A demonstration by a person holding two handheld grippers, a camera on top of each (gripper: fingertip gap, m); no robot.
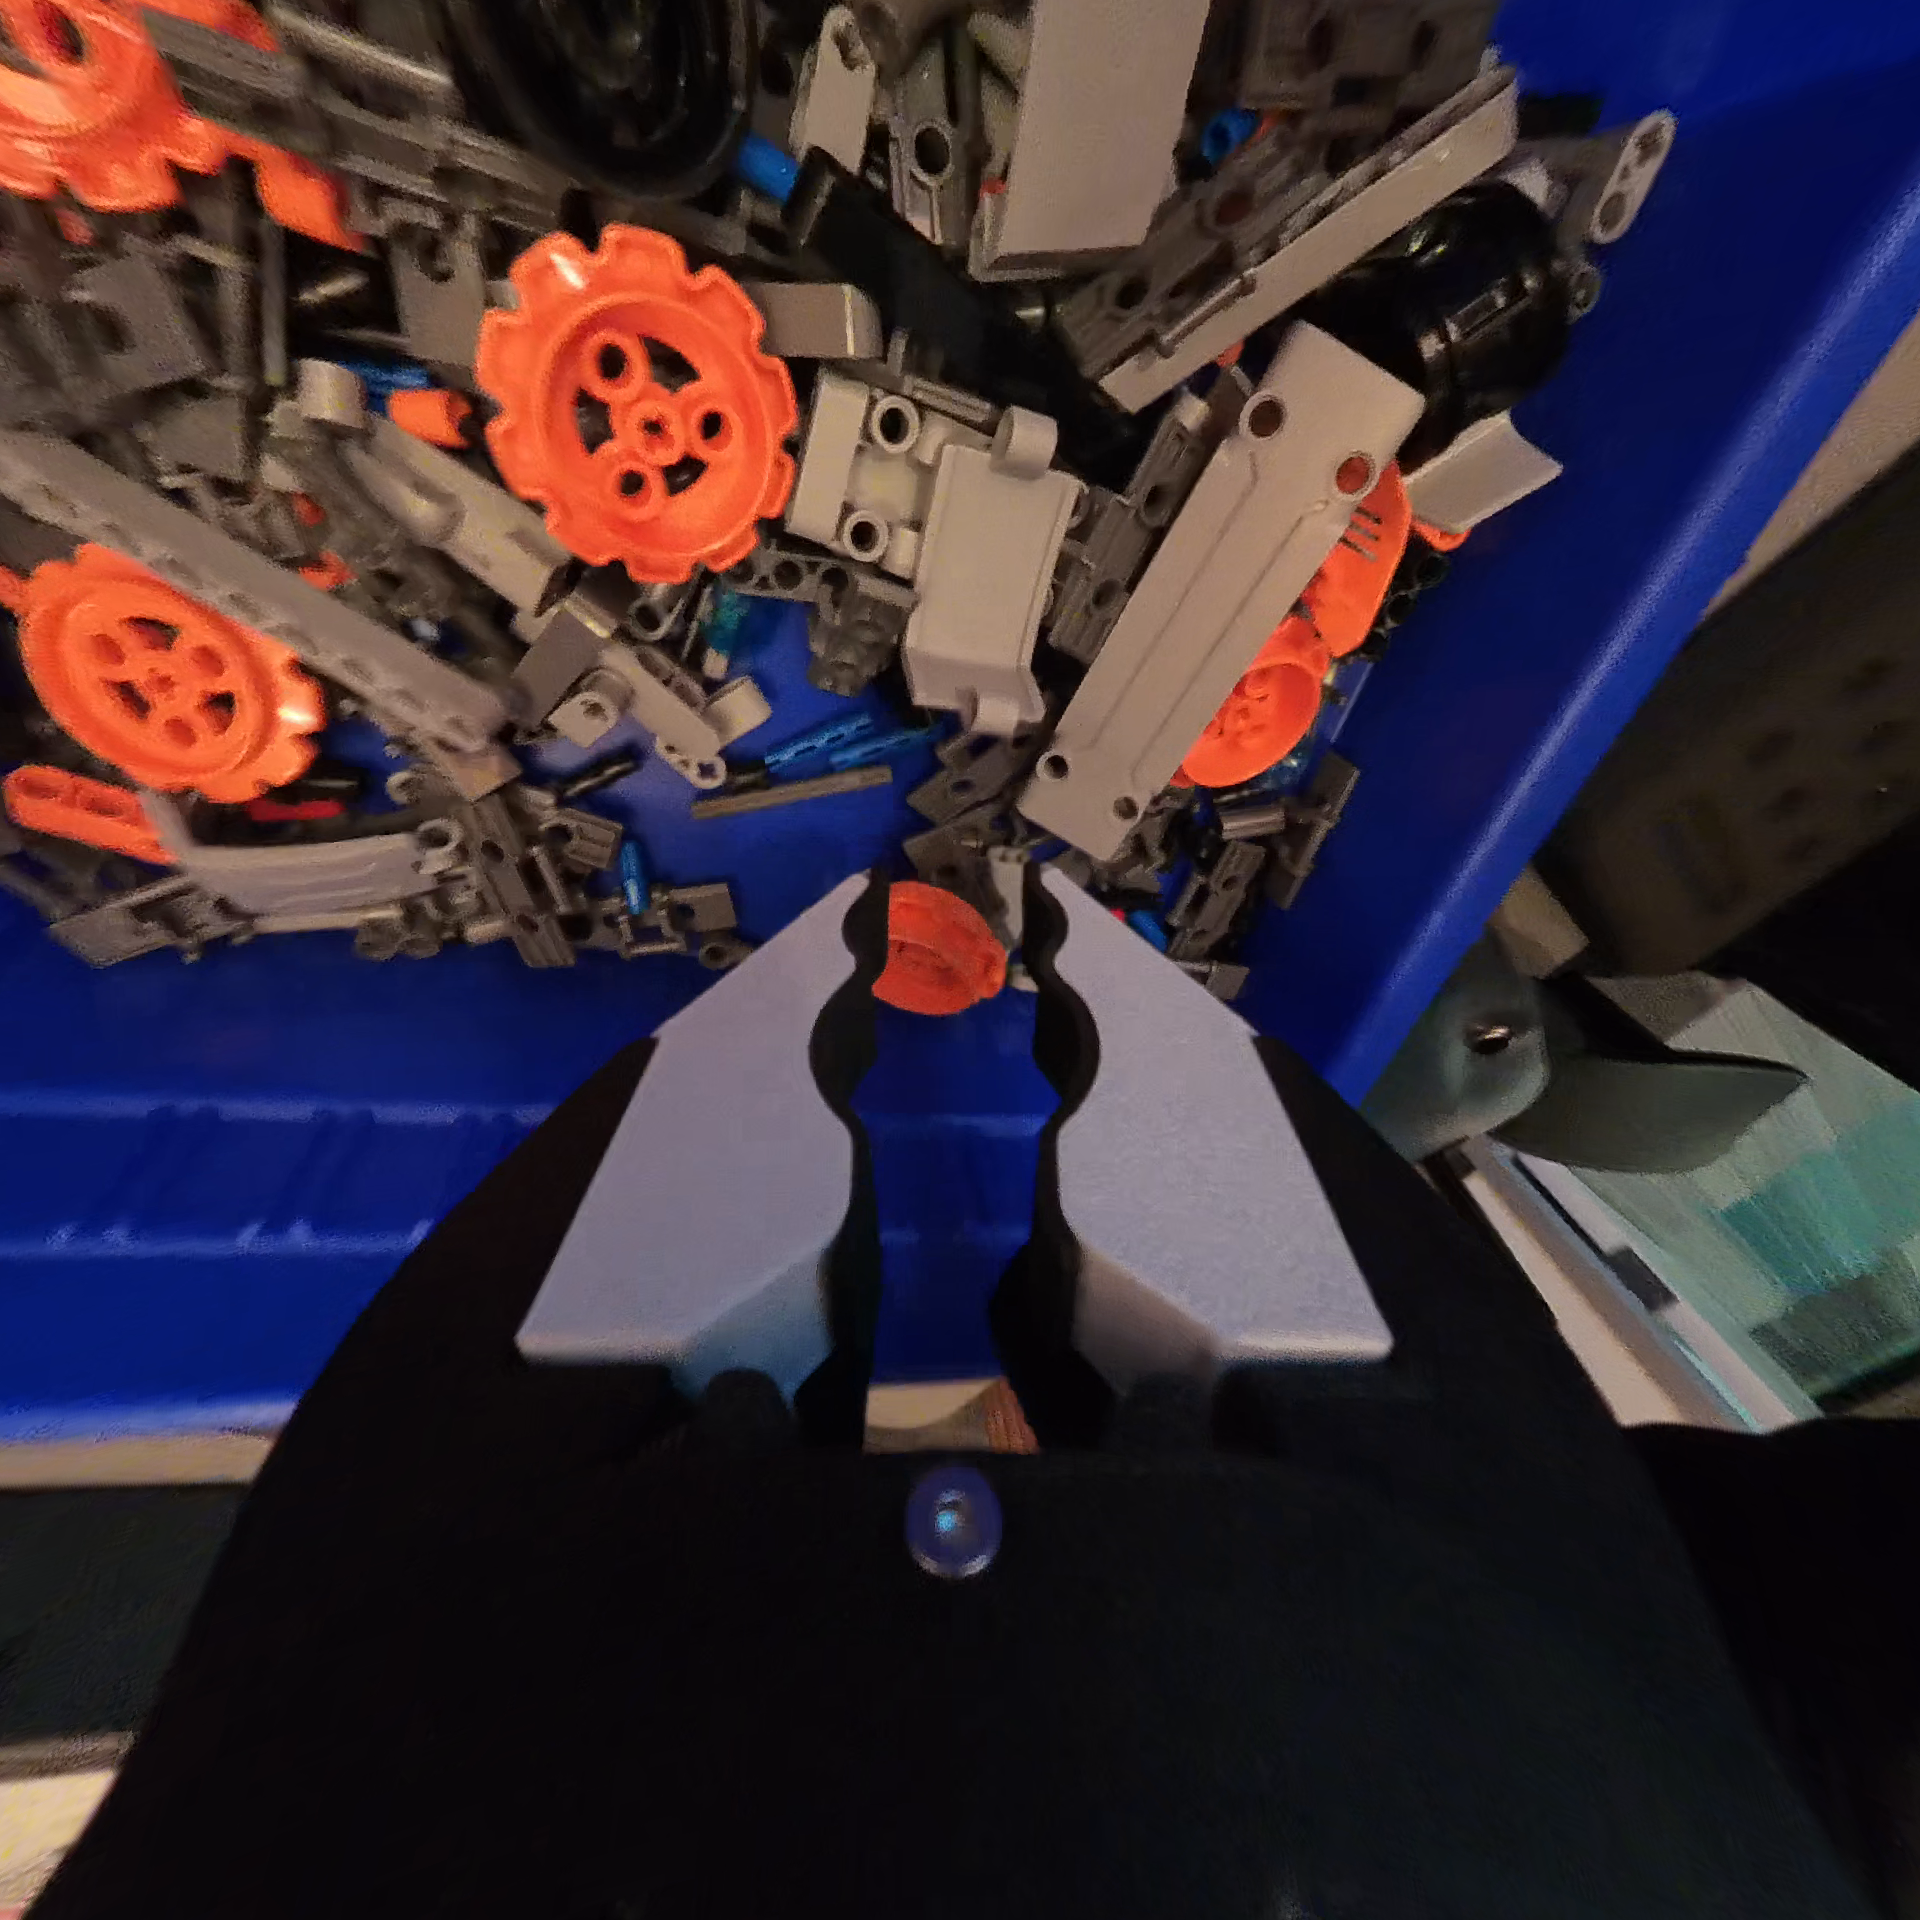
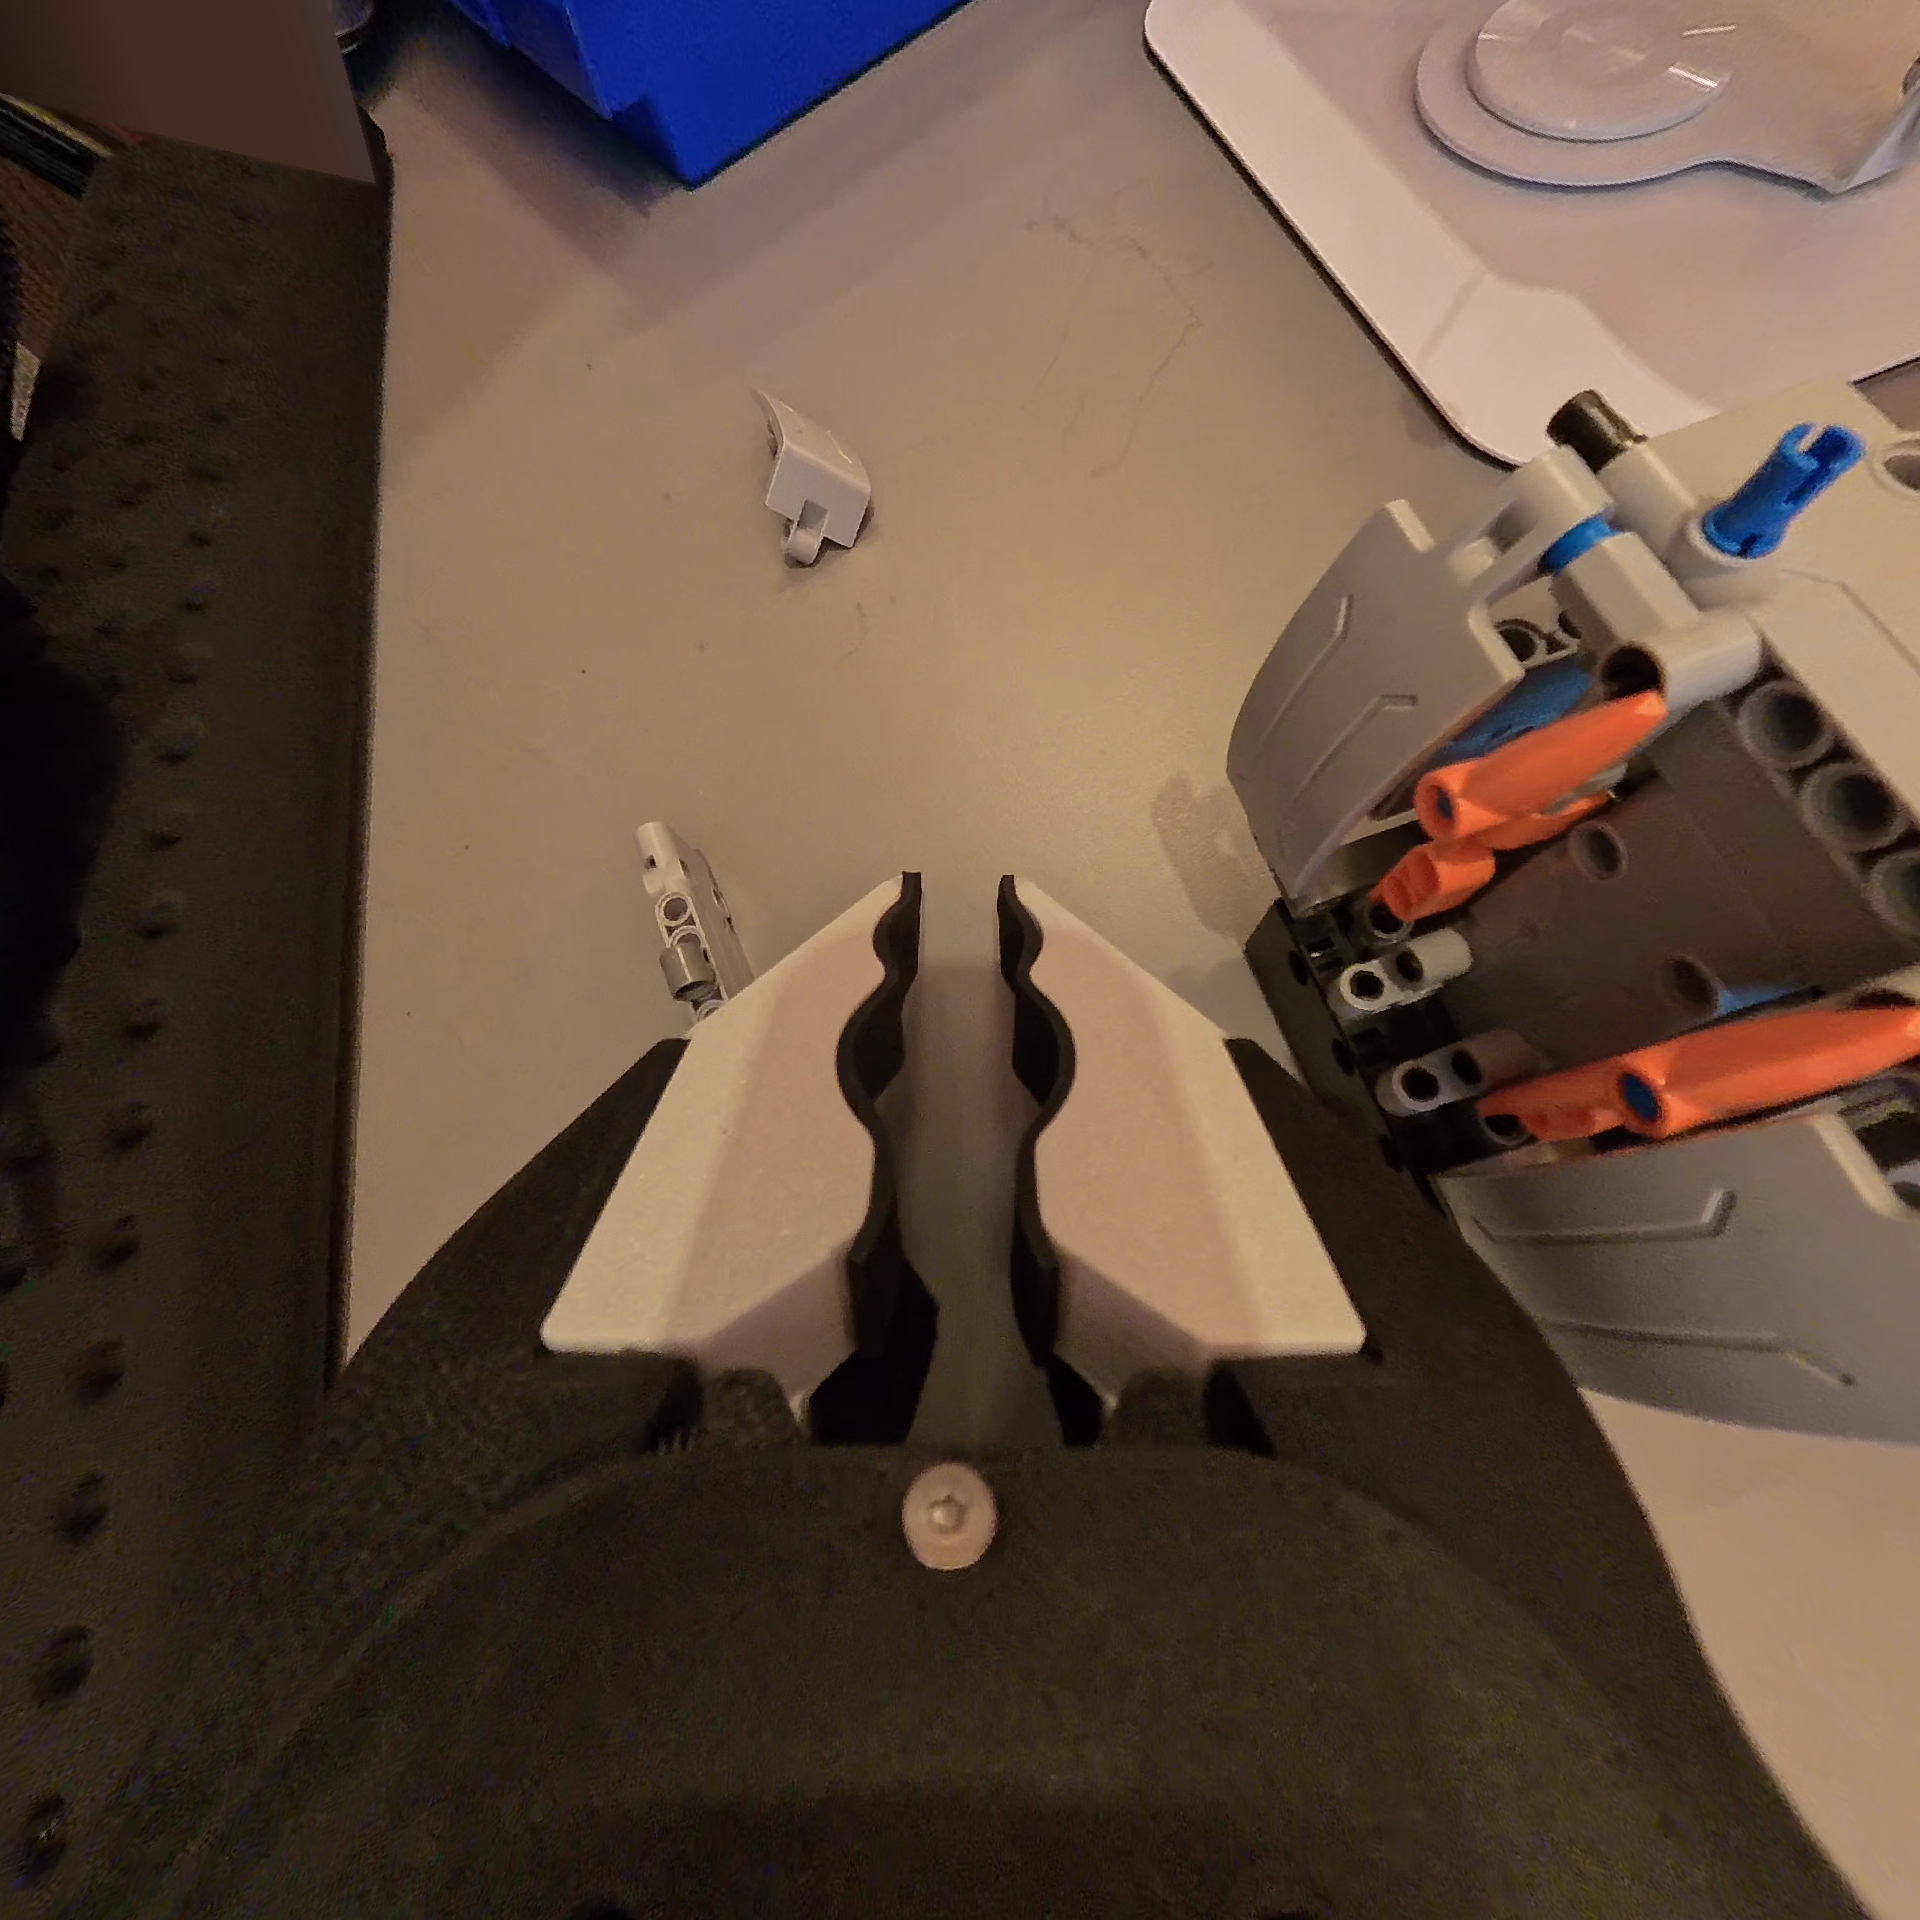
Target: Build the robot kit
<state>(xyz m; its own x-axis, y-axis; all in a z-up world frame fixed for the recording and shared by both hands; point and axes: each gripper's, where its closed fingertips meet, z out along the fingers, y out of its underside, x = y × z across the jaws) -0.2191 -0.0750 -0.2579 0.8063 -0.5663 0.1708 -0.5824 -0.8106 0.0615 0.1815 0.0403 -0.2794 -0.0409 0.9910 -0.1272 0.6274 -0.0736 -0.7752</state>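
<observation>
Left wrist view: the left tongs (image 1: 951, 904) reach into a blue bin (image 1: 1538, 665) of grey and orange building parts, clamped on a small orange round piece (image 1: 935, 961). No readable writing.

Right wrist view: the right tongs (image 2: 958, 896) hang slightly parted and empty over the desk (image 2: 1039, 416), beside a partly built grey model (image 2: 1621, 935); a loose grey piece (image 2: 816, 468) lies ahead.

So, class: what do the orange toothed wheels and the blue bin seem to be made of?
Orange toothed wheels: likely hard moulded plastic, semi-gloss; crisp teeth, round holes, small highlights. Blue bin: probably smooth rigid plastic; even colour, soft sheen on its wall.
</observation>
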